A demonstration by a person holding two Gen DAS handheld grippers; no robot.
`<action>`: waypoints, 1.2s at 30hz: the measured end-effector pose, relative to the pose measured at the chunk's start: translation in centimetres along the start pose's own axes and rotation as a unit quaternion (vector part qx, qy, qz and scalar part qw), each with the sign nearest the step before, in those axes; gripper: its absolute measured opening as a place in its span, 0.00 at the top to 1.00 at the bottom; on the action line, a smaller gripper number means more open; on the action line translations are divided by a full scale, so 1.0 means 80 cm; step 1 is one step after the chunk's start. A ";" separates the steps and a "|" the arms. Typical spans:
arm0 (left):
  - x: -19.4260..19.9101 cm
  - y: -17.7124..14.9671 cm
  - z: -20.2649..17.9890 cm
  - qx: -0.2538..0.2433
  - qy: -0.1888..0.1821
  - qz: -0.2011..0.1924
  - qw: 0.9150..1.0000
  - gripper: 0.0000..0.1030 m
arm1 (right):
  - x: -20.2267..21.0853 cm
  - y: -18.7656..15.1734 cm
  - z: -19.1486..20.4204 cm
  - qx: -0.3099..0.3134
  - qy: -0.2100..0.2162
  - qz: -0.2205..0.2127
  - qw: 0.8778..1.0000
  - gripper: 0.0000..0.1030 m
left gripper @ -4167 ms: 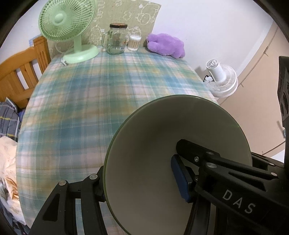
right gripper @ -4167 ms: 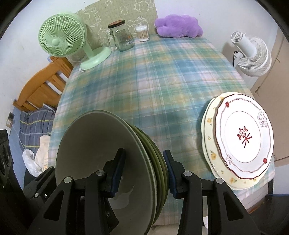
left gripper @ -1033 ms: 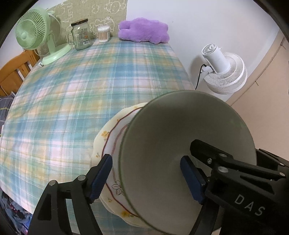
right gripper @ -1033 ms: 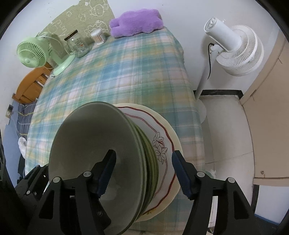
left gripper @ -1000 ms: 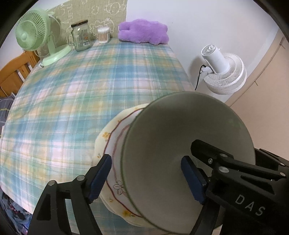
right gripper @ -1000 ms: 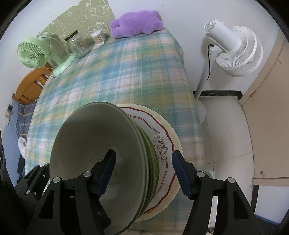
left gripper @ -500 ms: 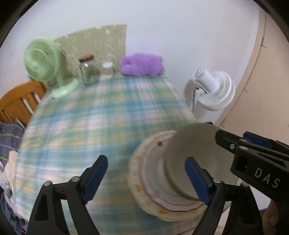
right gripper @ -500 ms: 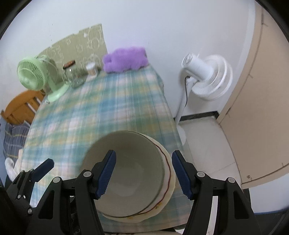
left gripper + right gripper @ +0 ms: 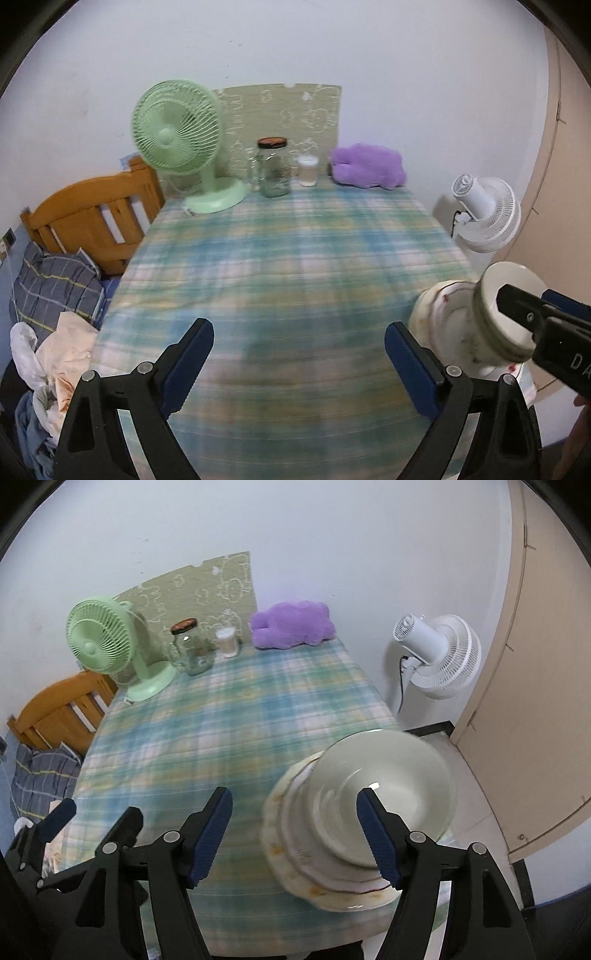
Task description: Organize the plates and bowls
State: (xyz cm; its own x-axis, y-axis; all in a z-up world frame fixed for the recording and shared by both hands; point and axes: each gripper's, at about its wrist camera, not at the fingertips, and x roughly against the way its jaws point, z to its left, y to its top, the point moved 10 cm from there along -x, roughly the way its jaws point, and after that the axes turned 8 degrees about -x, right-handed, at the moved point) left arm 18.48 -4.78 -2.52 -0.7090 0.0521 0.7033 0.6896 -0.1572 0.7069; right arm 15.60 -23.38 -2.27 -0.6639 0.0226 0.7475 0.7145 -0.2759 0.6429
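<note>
My left claw (image 9: 297,360) and right claw (image 9: 293,834) are opening wide, holding nothing. The bowl (image 9: 384,794) sits on the plates (image 9: 332,882) at the tabletop (image 9: 229,731) corner.

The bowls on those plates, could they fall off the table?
They might. The bowls sit on plates close to the table's near corner, so a bump could tip the stack toward the floor. The right hand-held gripper, its jaws opening, is near them, and one blue pad could clip the bowls.
</note>
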 end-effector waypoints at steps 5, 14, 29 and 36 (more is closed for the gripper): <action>0.015 -0.012 0.032 0.005 0.002 -0.021 1.000 0.06 | 0.005 -0.019 0.031 0.007 0.000 -0.018 1.000 0.26; 0.042 -0.050 0.059 0.015 0.031 -0.049 0.998 0.04 | 0.008 -0.060 0.059 0.034 0.020 -0.051 0.998 0.23; 0.054 -0.105 0.054 0.039 0.037 -0.049 0.997 0.02 | 0.027 -0.117 0.055 0.058 0.036 -0.072 0.995 0.20; 0.066 -0.101 0.049 0.023 0.034 -0.062 0.997 0.02 | 0.031 -0.118 0.047 0.044 0.034 -0.073 0.996 0.20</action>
State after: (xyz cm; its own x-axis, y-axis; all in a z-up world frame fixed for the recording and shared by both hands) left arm 9.73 0.60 -4.18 -0.7965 0.0005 0.6046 0.6011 -0.1080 0.7919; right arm 8.02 -17.11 -5.90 -0.7738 -0.0085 0.6333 0.6231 -0.1895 0.7588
